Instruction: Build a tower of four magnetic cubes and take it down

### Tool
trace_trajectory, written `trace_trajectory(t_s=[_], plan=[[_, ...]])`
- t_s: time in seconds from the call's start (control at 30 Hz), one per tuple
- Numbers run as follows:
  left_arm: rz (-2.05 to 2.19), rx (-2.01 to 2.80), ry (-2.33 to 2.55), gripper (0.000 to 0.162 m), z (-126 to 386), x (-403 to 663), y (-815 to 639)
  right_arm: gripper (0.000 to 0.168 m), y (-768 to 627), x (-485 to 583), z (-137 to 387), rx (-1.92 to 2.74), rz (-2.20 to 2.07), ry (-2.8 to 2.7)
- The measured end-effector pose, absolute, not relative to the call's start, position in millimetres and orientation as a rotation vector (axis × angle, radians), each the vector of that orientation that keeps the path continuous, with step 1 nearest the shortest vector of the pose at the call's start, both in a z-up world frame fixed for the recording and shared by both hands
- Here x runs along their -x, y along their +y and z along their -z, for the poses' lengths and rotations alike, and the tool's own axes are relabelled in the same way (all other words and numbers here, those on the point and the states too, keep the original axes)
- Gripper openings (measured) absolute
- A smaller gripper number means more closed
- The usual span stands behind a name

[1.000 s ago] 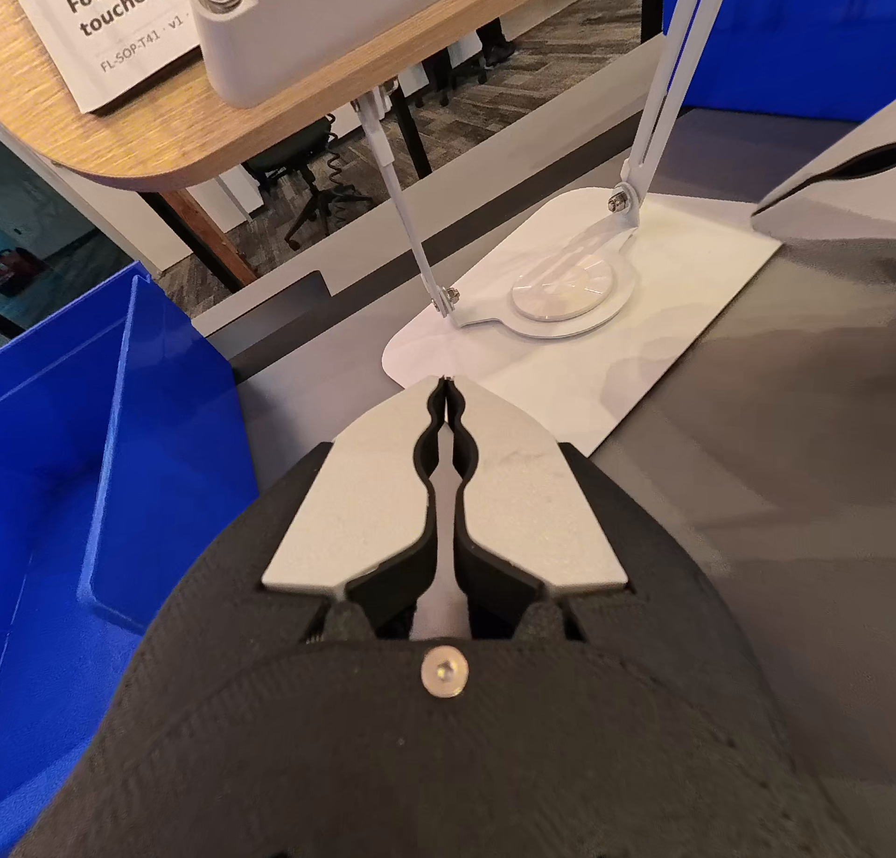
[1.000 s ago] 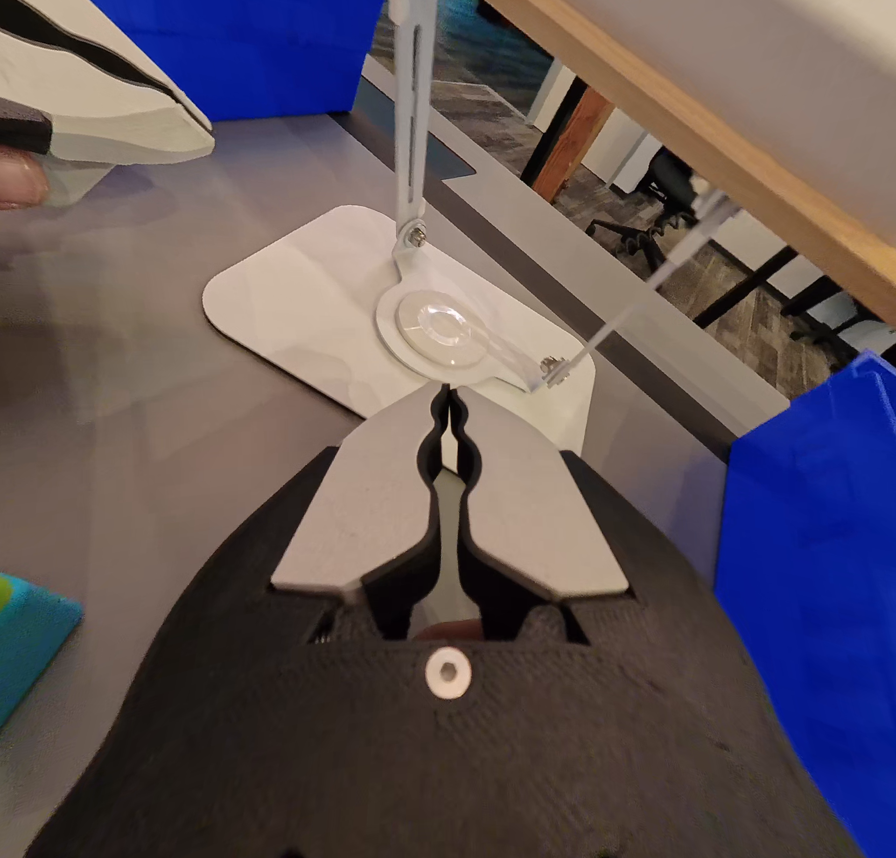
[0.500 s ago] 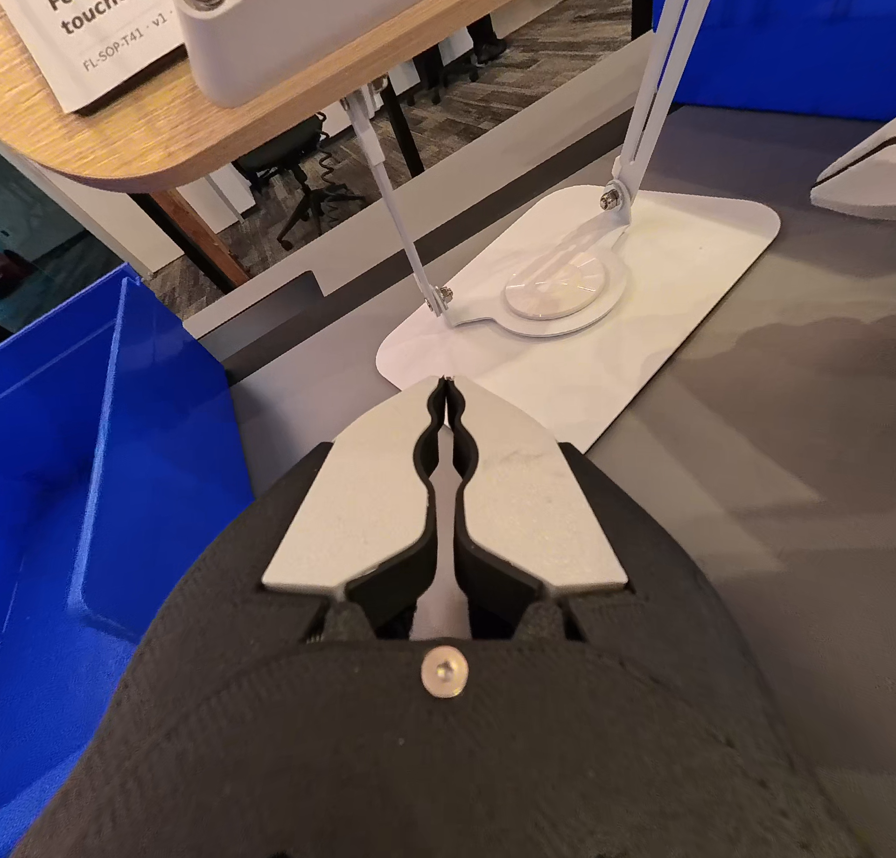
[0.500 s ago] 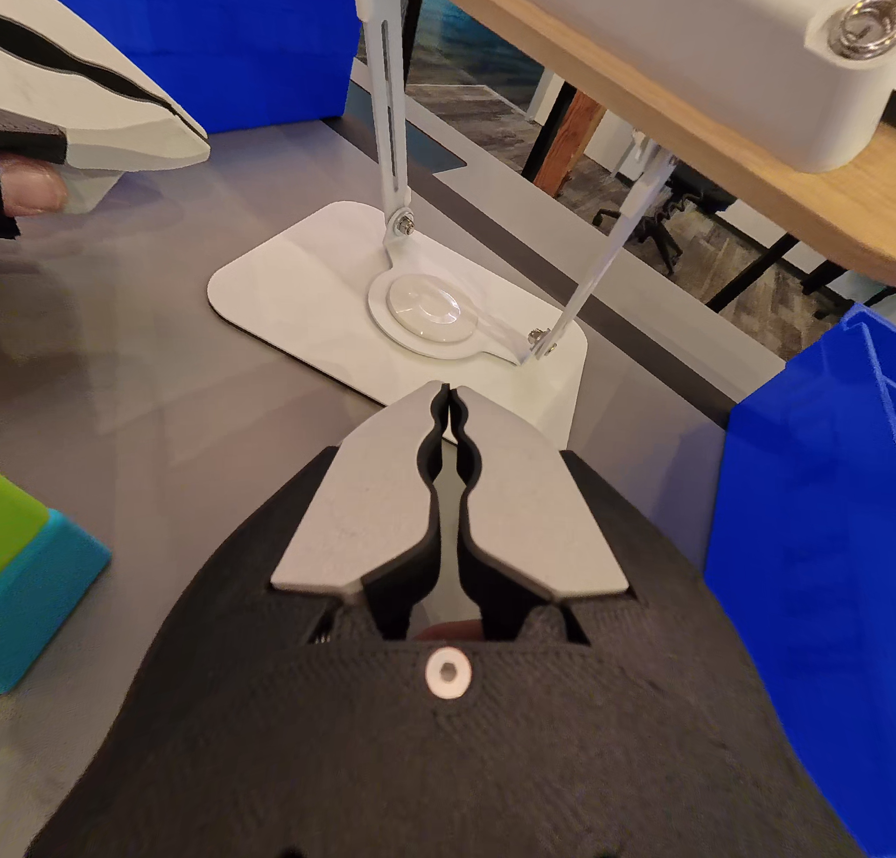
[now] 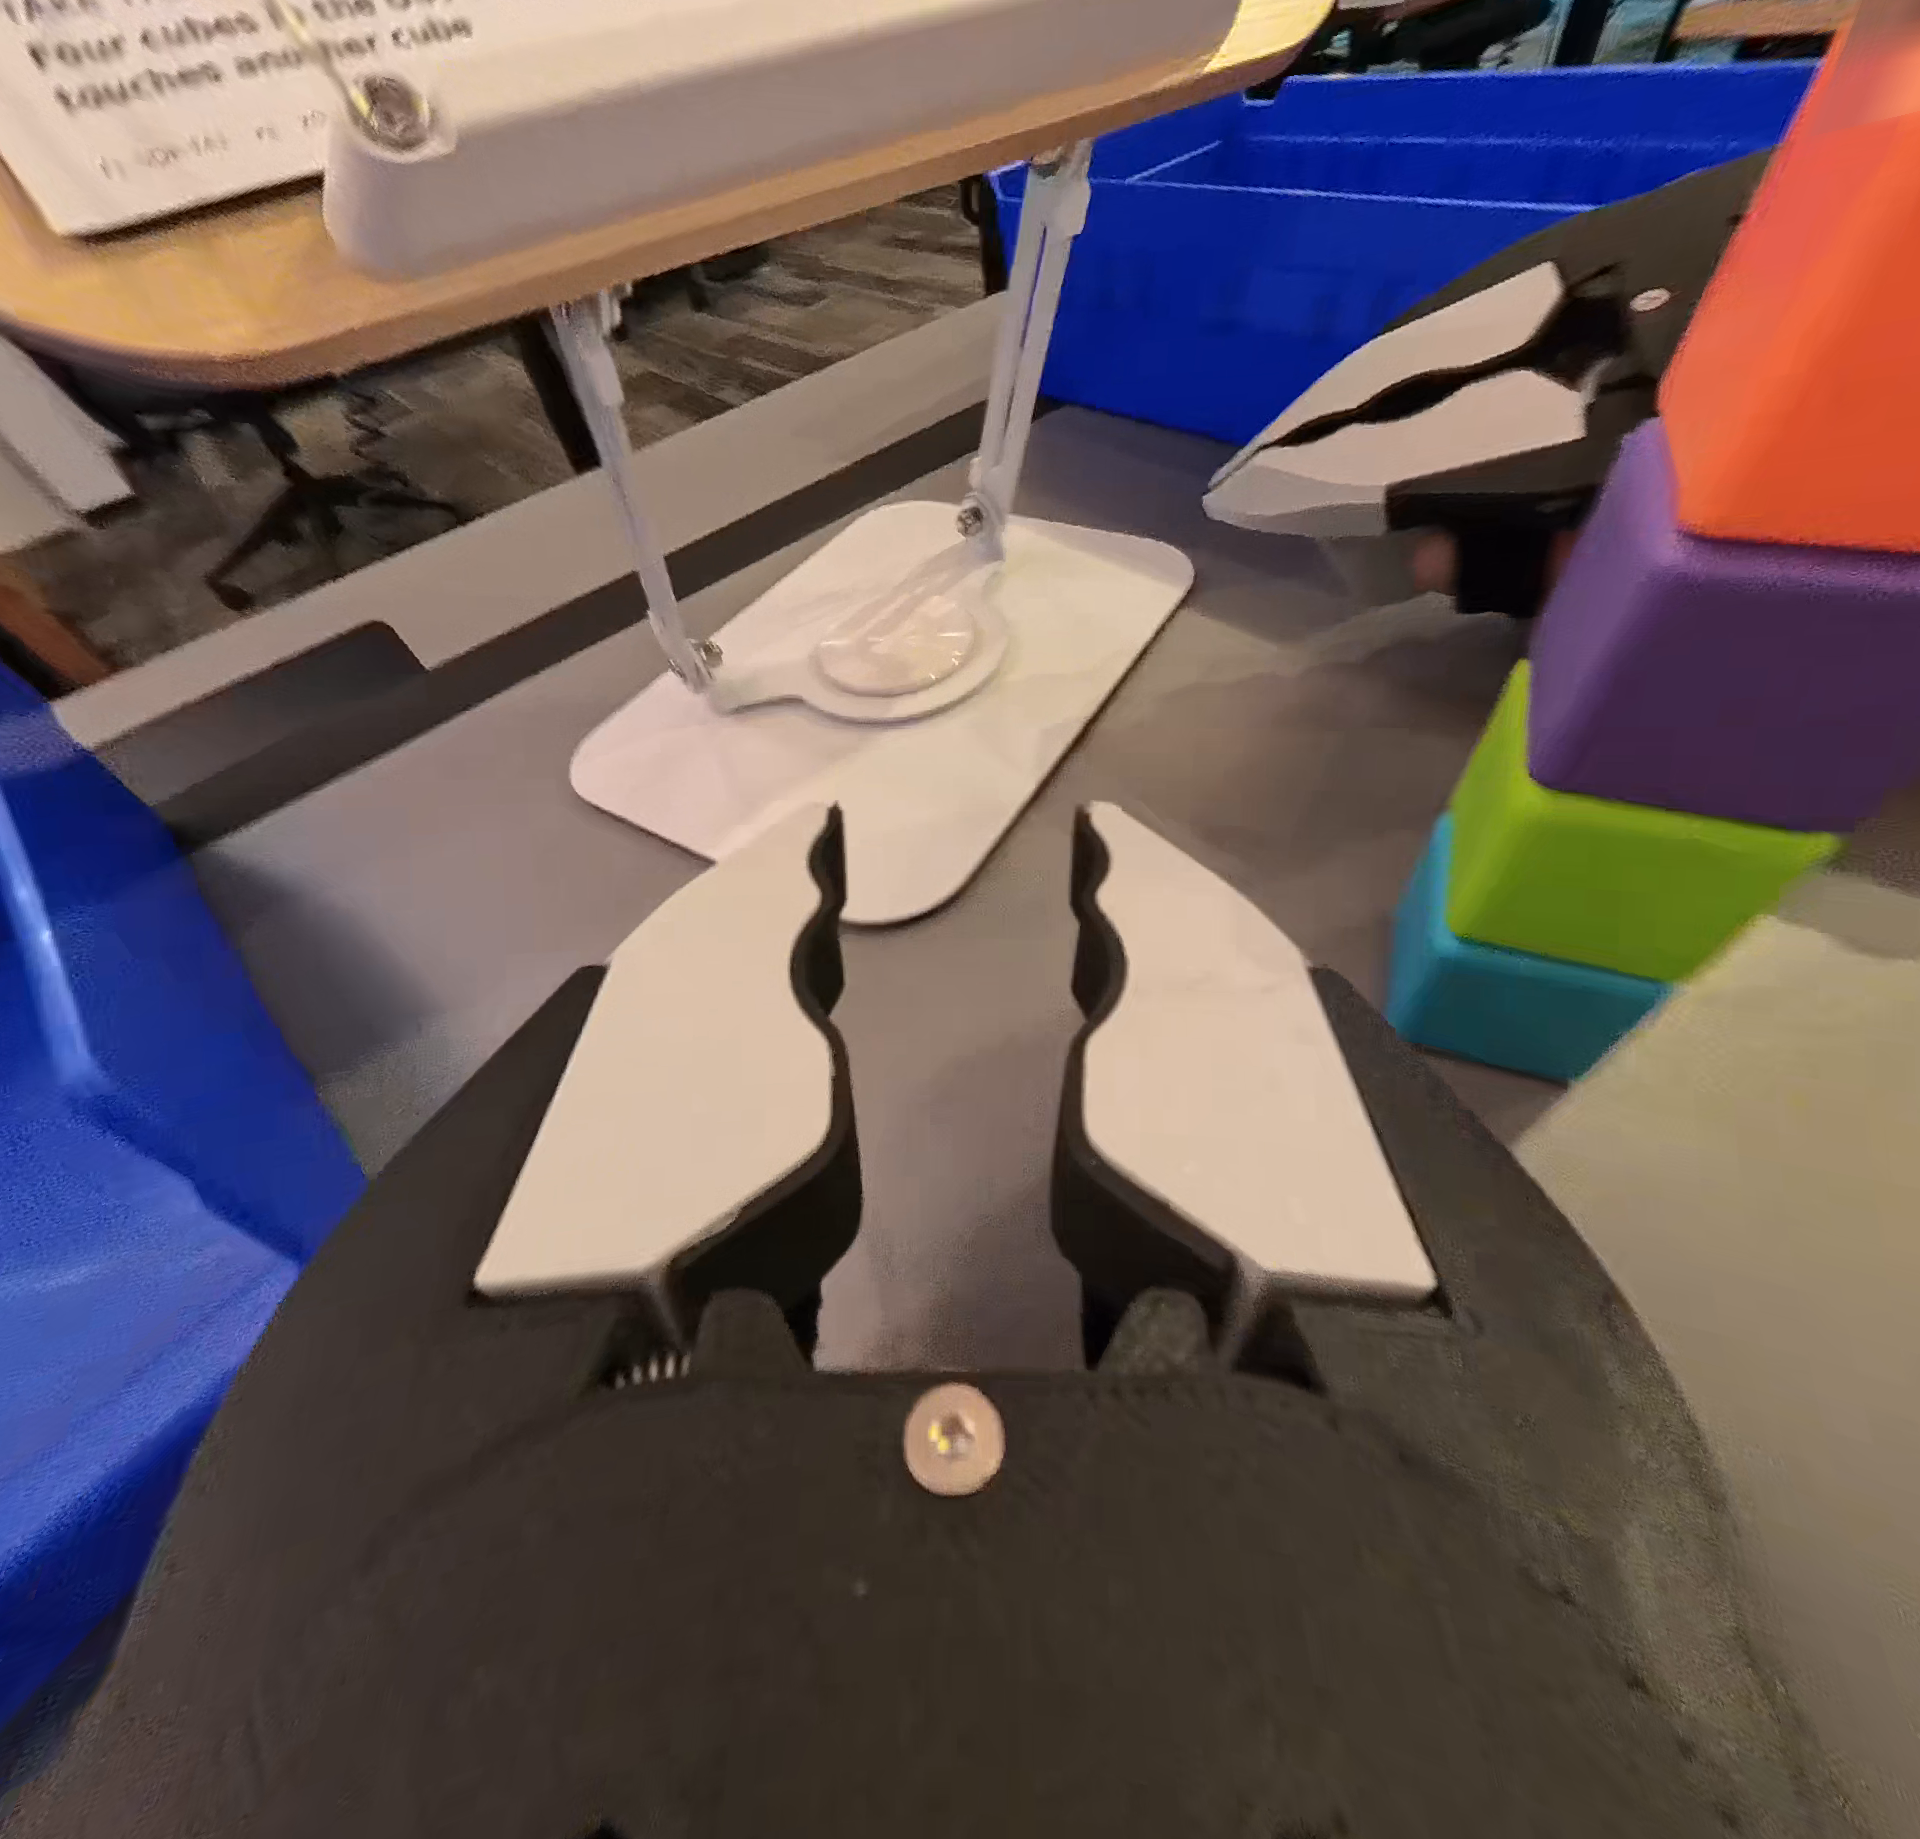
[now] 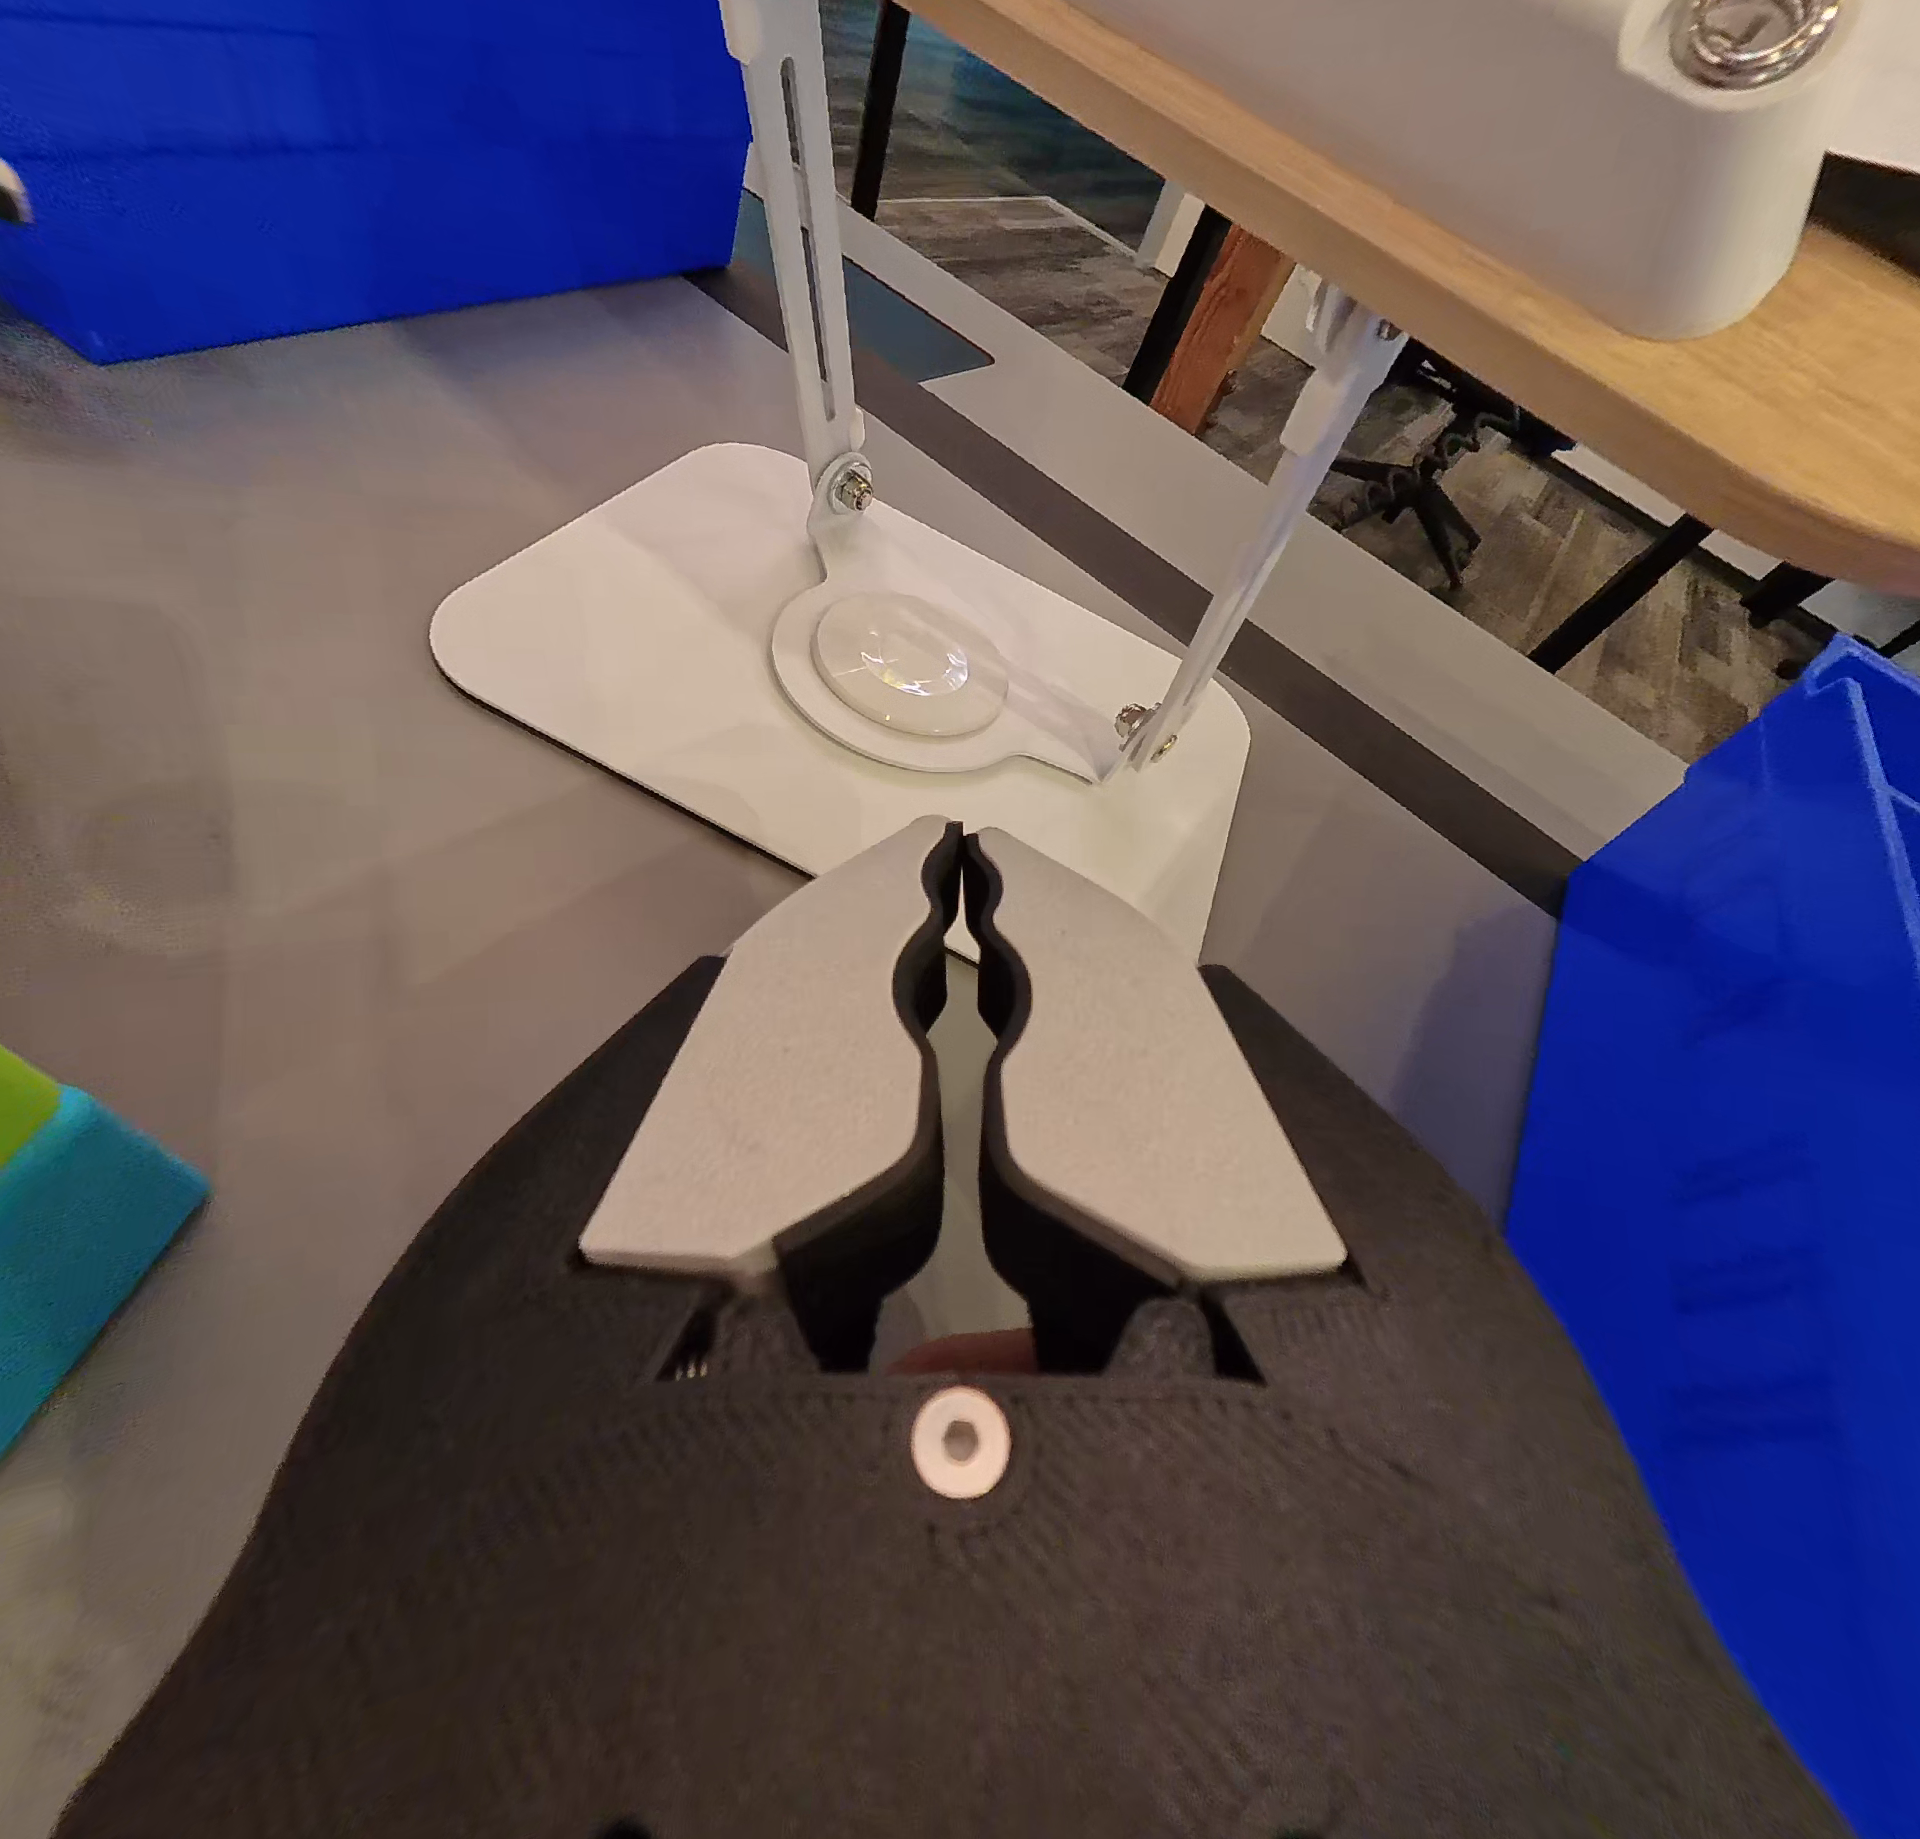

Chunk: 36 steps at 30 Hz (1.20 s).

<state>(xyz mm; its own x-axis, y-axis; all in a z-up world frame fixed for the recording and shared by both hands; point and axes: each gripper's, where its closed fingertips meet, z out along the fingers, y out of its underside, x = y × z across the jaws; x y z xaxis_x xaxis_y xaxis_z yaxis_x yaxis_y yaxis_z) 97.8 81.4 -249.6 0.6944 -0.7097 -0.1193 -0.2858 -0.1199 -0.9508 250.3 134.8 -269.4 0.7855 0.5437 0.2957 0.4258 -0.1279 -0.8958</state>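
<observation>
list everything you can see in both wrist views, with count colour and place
orange cube: 1, orange, top of the tower at right
purple cube: 1, purple, under the orange one
green cube: 1, lime green, under the purple one
teal cube: 1, teal, tower's bottom, on the table
table: 1, grey
stand base: 1, white flat plate with two struts, mid table
board: 1, wooden, held above the stand, carries a white clip and a printed sheet
bins: 2 seen per view, blue, at either side
left gripper: 1, black with grey fingers, open, empty
right gripper: 1, same build, shut, empty
</observation>
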Motion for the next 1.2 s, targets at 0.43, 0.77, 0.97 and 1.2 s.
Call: trace_trajectory(t_s=[0.43,0.77,0.97,1.2], plan=[[0.801,1.418,1.109,0.077,232.1,-170.8,-6.2,0.000,133.9,-247.8,272.0,1.759,-0.126,-0.781],[0.839,1.412,1.022,0.067,227.1,-201.6,0.1,0.000,133.7,-246.8,272.5,1.758,-0.126,-0.791],[0.846,1.408,1.037,0.049,227.6,-199.5,3.4,0.000,131.3,-244.3,268.4,1.735,-0.162,-0.792],[0.901,1.421,1.144,0.049,228.5,-199.7,5.9,0.027,101.7,-227.1,222.9,1.578,-0.529,-0.883]])
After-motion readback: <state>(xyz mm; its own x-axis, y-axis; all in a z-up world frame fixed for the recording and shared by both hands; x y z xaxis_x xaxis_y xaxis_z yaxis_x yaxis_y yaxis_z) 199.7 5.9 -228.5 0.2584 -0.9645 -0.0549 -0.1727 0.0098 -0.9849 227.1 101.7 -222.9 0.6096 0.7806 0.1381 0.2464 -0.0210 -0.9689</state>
